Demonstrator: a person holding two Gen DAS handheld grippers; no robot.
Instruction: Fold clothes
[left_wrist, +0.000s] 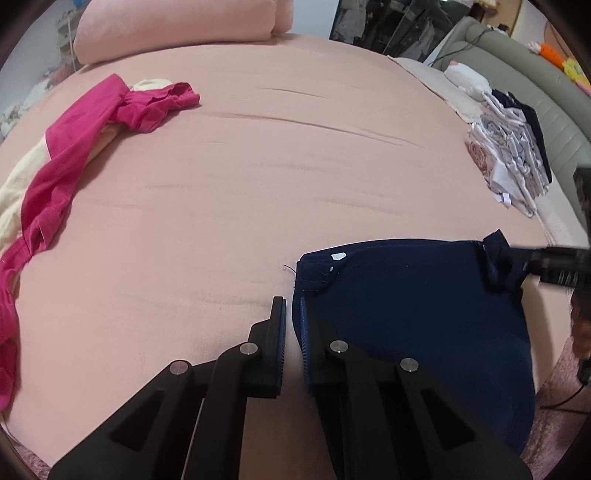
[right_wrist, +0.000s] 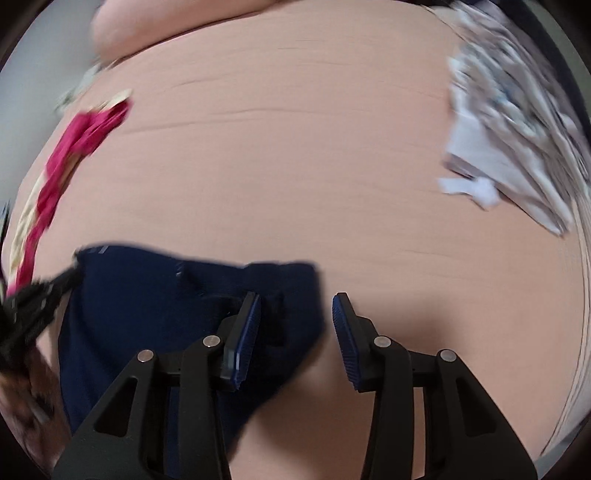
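A navy blue garment (left_wrist: 413, 325) lies folded on the pink bed sheet (left_wrist: 258, 166) near the front edge. My left gripper (left_wrist: 292, 308) stands at the garment's left edge with its jaws a narrow gap apart and no cloth between them. In the left wrist view the right gripper (left_wrist: 517, 264) reaches the garment's far right corner. In the blurred right wrist view my right gripper (right_wrist: 297, 306) is open wide, its left finger over the navy garment (right_wrist: 147, 306), its right finger over bare sheet. The left gripper (right_wrist: 70, 277) shows at the garment's left corner.
A magenta and cream garment (left_wrist: 70, 158) lies loose along the left of the bed. A stack of folded light clothes (left_wrist: 513, 155) sits at the right edge, with a grey-green sofa (left_wrist: 546, 85) behind. A pink pillow (left_wrist: 173, 26) lies at the head.
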